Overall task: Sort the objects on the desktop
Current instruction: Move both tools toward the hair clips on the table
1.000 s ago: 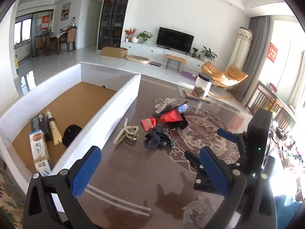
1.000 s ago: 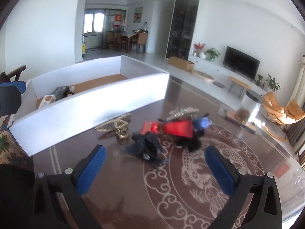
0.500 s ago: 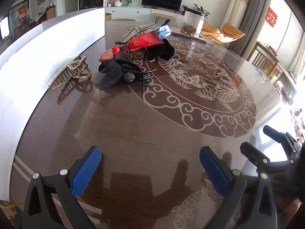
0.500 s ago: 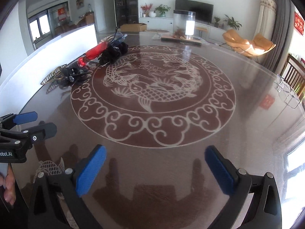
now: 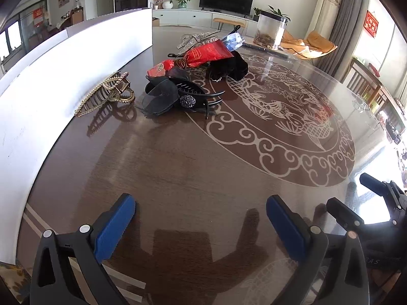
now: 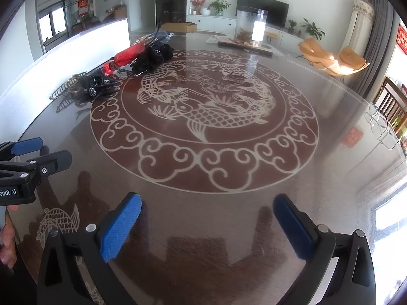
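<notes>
- The left gripper (image 5: 201, 218) hovered low over the desk (image 5: 178, 167), its blue fingers (image 5: 114, 226) spread wide with nothing between them.
- The right gripper (image 6: 207, 221) was likewise spread apart and empty above the desk's fish medallion (image 6: 203, 117); it also showed at 4 o'clock in the left wrist view.
- A gold claw clip (image 5: 106, 96) lay at 11 o'clock from the left gripper, just beside the white box wall (image 5: 51, 76).
- A black bow hair clip (image 5: 178, 96) with a jewelled centre rested at 12 o'clock, near the gold clip but apart from it.
- Beyond it, a red packet (image 5: 203, 56) lay across a black scrunchie (image 5: 229, 66), touching it.
- A rhinestone clip (image 5: 195, 39) and a bluish clear packet (image 5: 232, 40) sat at the far end of that pile.
- A clear canister (image 6: 251, 29) stood on a tray at the desk's far edge, well apart from the pile.
</notes>
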The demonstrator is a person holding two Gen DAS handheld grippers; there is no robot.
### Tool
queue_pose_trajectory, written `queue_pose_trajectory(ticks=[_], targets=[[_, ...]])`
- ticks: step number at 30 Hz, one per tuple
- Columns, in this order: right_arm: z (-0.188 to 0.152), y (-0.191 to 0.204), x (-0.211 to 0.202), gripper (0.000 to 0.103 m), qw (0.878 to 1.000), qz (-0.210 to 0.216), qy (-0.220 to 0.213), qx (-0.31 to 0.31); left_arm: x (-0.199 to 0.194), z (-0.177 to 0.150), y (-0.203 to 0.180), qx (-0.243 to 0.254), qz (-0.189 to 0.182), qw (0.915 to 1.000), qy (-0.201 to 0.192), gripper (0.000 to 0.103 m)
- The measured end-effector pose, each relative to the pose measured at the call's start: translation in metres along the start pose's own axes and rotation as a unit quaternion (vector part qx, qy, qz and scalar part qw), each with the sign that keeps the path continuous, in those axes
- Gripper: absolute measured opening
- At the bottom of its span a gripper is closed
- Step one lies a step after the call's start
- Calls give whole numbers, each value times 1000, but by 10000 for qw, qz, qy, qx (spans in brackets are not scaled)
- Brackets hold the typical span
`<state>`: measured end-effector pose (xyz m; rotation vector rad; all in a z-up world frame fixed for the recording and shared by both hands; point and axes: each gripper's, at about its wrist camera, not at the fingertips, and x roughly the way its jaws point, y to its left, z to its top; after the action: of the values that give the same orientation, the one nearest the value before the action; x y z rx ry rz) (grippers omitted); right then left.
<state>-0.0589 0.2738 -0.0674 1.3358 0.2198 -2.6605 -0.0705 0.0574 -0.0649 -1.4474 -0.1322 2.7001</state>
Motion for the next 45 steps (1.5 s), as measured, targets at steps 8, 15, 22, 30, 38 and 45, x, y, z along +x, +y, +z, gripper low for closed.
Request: queue_pose_trajectory(ticks=[8, 15, 22, 30, 38, 45], targets=[[0, -4, 2, 103, 9997, 181, 72, 140, 5, -3, -13, 383, 410, 9983, 122, 103], [0, -5, 2, 103, 9997, 183, 73, 138, 5, -3, -12, 307, 464, 9984, 87, 103], [0, -5, 2, 103, 9997, 184, 74, 136, -9, 3, -7, 161, 624, 9972, -373, 103], [7, 3, 5, 103, 9990, 453, 25, 15, -16, 7, 30, -739, 652, 9937, -525, 103], [85, 94, 58, 103, 9729, 1405, -113, -1831, -39, 2, 54, -1375, 855, 9810, -1071, 103], [141, 154, 101, 96, 9610, 1829, -45, -2075, -39, 1, 66, -1630, 890, 9770, -1048, 103]])
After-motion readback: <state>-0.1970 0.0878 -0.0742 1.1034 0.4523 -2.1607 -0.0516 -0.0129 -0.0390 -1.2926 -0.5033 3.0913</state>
